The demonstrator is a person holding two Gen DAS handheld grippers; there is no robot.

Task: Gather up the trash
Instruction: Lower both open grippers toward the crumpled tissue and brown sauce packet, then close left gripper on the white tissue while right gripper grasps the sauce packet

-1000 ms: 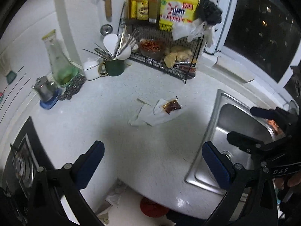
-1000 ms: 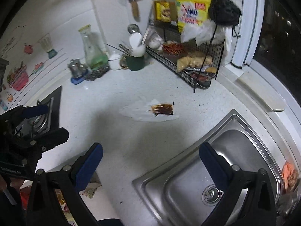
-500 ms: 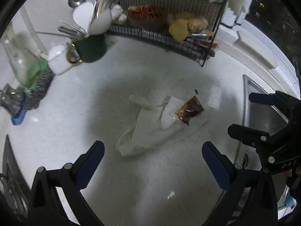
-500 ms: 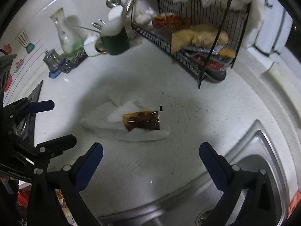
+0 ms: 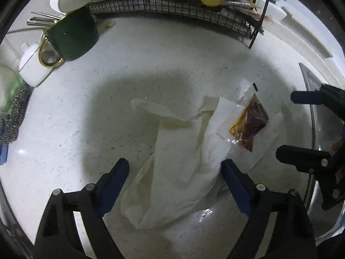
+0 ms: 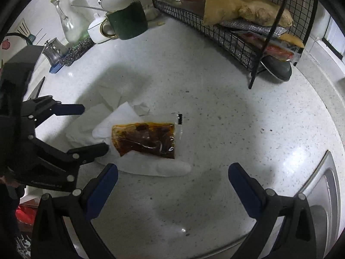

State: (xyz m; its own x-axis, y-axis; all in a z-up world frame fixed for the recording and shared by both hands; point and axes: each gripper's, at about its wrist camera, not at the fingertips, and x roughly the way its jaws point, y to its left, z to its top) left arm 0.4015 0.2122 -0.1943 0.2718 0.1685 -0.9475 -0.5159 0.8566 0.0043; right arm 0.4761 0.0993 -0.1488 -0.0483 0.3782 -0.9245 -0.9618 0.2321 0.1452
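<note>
A crumpled white plastic bag lies flat on the white speckled counter. A clear sauce packet with brown sauce rests on its right part. My left gripper is open, low over the bag, its blue pads either side of it. The packet and the bag also show in the right wrist view. My right gripper is open and empty, just in front of the packet. Each gripper shows in the other's view, the right one and the left one.
A black wire rack with ginger and packets stands at the back. A green mug of utensils, a white jar and a glass flask stand back left. The steel sink lies to the right.
Both grippers have moved forward and down toward the bag and packet, which now fill more of each view. Both stay open.
</note>
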